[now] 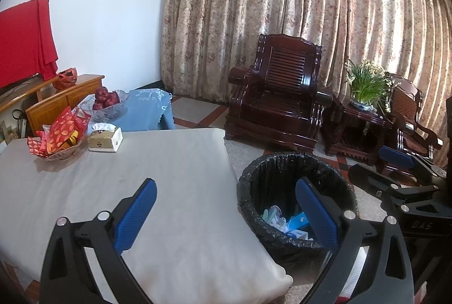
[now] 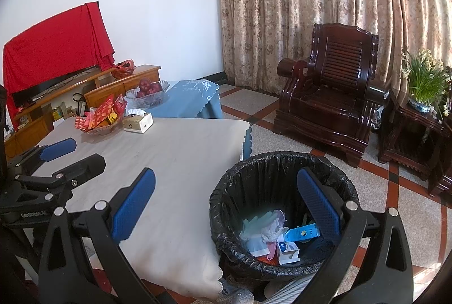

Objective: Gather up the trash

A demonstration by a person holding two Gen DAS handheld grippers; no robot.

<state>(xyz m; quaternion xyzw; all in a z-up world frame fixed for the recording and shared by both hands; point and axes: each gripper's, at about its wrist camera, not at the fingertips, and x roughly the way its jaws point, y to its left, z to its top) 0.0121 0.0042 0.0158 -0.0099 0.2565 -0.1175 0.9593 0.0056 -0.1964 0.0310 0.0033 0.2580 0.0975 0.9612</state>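
A round bin with a black liner (image 1: 282,171) (image 2: 268,168) stands on the floor beside the table's corner. Inside lie several pieces of trash: a blue and white carton (image 2: 302,233), a small white box (image 2: 286,249) and crumpled pale plastic (image 2: 265,222); the trash (image 1: 285,222) also shows in the left wrist view. My left gripper (image 1: 226,185) is open and empty, straddling the table corner and the bin. My right gripper (image 2: 226,175) is also open and empty, its right finger over the bin. Each gripper appears at the edge of the other's view.
The table carries a cream cloth (image 1: 141,191) (image 2: 169,157), a tissue box (image 1: 106,137) (image 2: 138,121), a snack basket (image 1: 60,134) (image 2: 99,117) and a glass bowl of apples (image 1: 106,102) (image 2: 147,90). A dark wooden armchair (image 1: 279,95) (image 2: 330,95), side table and potted plant (image 1: 367,83) (image 2: 423,83) stand by the curtains.
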